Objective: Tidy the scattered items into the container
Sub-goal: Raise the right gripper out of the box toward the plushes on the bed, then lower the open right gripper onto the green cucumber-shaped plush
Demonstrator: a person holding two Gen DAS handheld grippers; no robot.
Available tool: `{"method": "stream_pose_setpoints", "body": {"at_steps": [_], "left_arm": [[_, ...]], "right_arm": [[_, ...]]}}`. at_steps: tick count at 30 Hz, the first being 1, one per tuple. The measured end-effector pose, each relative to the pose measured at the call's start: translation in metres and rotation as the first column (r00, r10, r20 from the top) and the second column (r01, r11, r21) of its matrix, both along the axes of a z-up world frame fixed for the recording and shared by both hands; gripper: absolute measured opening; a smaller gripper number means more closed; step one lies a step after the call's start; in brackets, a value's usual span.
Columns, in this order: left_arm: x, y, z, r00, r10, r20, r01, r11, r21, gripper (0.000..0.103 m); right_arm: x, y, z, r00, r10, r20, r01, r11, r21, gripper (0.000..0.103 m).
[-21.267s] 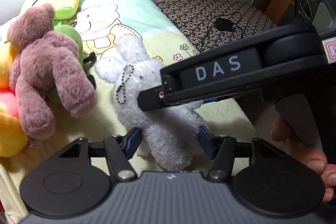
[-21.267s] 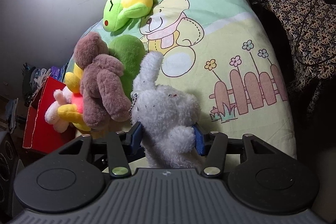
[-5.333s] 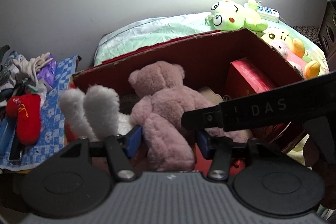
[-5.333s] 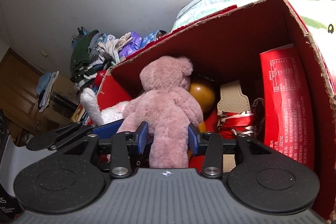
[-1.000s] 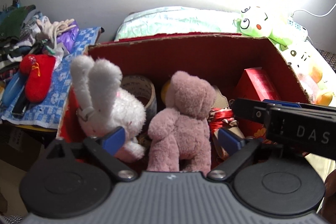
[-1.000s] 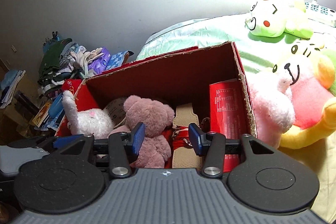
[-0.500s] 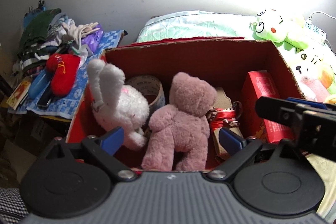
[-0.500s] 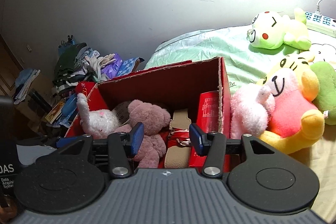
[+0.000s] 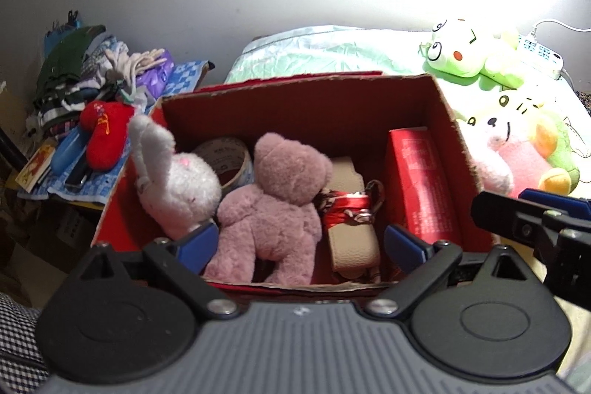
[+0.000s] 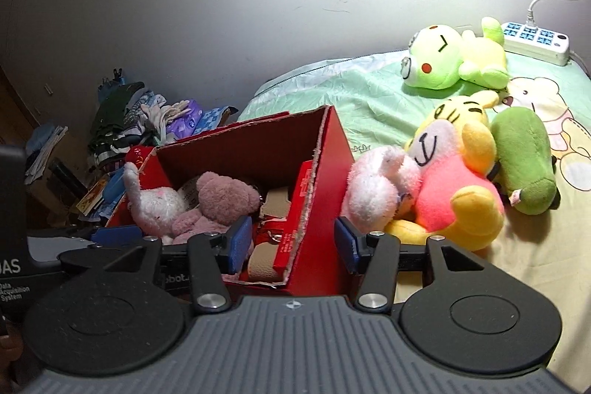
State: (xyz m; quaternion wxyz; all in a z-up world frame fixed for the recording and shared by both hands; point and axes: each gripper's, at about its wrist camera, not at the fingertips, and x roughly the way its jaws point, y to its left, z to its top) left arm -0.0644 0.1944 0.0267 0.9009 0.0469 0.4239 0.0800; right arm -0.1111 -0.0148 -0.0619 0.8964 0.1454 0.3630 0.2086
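Now pink bear [image 9: 275, 198] boxed, right gripper [image 10: 291, 246] jaws opening, seemingly empty.

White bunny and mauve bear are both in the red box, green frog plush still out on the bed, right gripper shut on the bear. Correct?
Not quite: the right gripper is open and holds nothing, as the right wrist view shows. The white bunny and mauve bear are in the red box; the green frog plush lies on the bed.

Your left tongs [image 9: 297, 242] and right tongs [image 10: 293, 242] each had a ribbed grey body, black arms with round discs and silver screws, blue pads, and white "DAS" lettering.
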Motion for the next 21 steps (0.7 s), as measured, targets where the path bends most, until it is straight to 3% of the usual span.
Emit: {"method": "stream_pose_setpoints", "body": {"at_steps": [13, 17, 21], "left_arm": [[-0.007, -0.070, 0.006, 0.984, -0.169, 0.050, 0.170, 0.985, -0.014, 0.097], [-0.016, -0.099, 0.009, 0.957, -0.275, 0.095, 0.278, 0.961, -0.017, 0.097], [-0.025, -0.131, 0.008, 0.908, -0.399, 0.129, 0.406, 0.914, -0.024, 0.097]], "right_arm": [[-0.008, -0.074, -0.021, 0.989, -0.128, -0.069, 0.125, 0.991, -0.044, 0.049], [-0.012, -0.099, -0.033, 0.982, -0.166, -0.095, 0.161, 0.985, -0.056, 0.048], [-0.014, -0.131, -0.044, 0.965, -0.227, -0.131, 0.222, 0.974, -0.052, 0.048]]}}
